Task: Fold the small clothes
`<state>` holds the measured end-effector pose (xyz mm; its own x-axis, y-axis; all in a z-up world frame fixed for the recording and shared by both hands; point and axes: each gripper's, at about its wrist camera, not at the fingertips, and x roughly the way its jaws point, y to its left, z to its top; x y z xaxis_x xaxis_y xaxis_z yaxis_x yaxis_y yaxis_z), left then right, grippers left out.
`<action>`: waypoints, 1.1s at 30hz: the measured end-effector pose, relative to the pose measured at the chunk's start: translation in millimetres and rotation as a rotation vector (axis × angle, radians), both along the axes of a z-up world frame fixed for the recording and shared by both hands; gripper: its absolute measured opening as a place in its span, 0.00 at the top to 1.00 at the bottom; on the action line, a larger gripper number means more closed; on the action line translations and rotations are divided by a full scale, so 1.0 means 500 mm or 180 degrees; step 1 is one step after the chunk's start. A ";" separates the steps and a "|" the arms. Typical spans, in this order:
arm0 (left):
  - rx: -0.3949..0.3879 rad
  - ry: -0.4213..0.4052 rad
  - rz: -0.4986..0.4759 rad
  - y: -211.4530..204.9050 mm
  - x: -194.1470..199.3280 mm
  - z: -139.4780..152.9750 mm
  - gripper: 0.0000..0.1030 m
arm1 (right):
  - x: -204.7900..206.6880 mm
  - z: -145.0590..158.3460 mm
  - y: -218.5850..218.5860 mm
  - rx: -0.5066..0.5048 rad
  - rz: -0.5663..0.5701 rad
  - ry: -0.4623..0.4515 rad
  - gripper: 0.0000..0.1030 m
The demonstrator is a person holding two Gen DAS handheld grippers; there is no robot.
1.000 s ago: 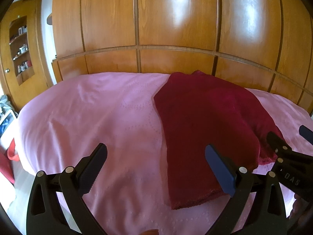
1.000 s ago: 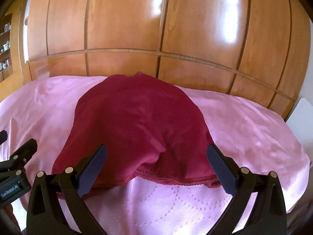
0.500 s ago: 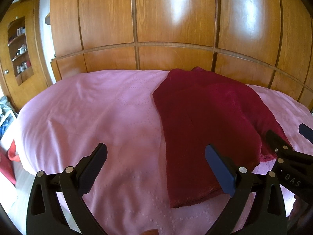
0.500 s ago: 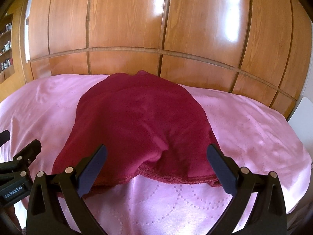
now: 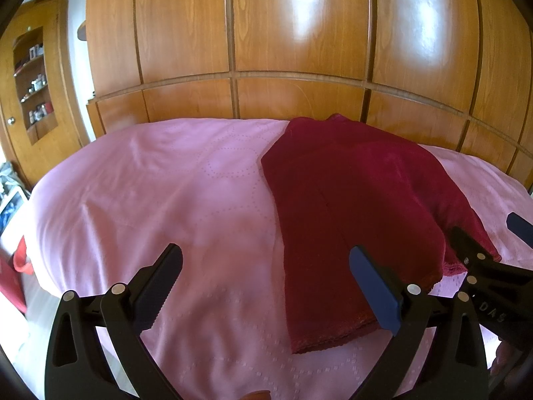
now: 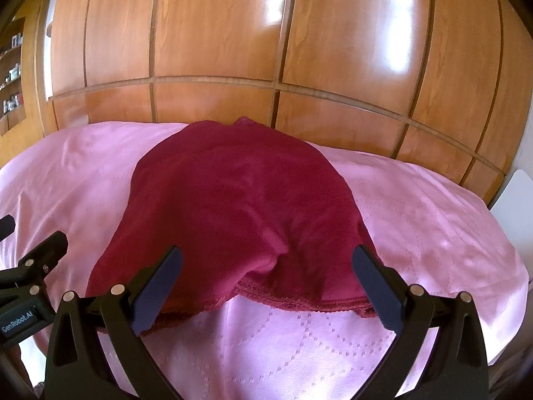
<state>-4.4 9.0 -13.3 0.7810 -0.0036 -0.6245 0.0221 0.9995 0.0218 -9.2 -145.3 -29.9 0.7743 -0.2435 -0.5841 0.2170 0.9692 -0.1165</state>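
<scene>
A dark red garment [image 5: 353,206] lies folded on the pink bedspread [image 5: 166,200], its hem toward me; it also shows in the right wrist view [image 6: 233,206], with a raised crease near the hem. My left gripper [image 5: 266,280] is open and empty, above the bedspread at the garment's near left corner. My right gripper [image 6: 266,280] is open and empty, just short of the hem. The right gripper also shows at the right edge of the left wrist view [image 5: 483,243]. The left gripper shows at the left edge of the right wrist view [image 6: 33,260].
A glossy wooden wardrobe wall [image 5: 299,33] stands right behind the bed. A wooden shelf niche with small items [image 5: 33,80] is at the far left. A red item [image 5: 13,276] hangs at the bed's left edge. A white object [image 6: 513,196] is beyond the bed's right edge.
Both grippers have drawn back and tilted slightly; the garment sits a little farther away in both views. The garment itself has not moved.
</scene>
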 end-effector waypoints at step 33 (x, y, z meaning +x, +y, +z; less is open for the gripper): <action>0.0075 0.0094 -0.0002 -0.005 0.013 -0.013 0.04 | -0.006 -0.026 -0.116 0.0507 -0.0253 0.0249 0.02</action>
<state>2.1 6.3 -19.6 0.7623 0.0109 -0.6472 0.0237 0.9987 0.0447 -12.4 -203.5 -42.9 0.7070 -0.2018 -0.6778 0.2900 0.9569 0.0175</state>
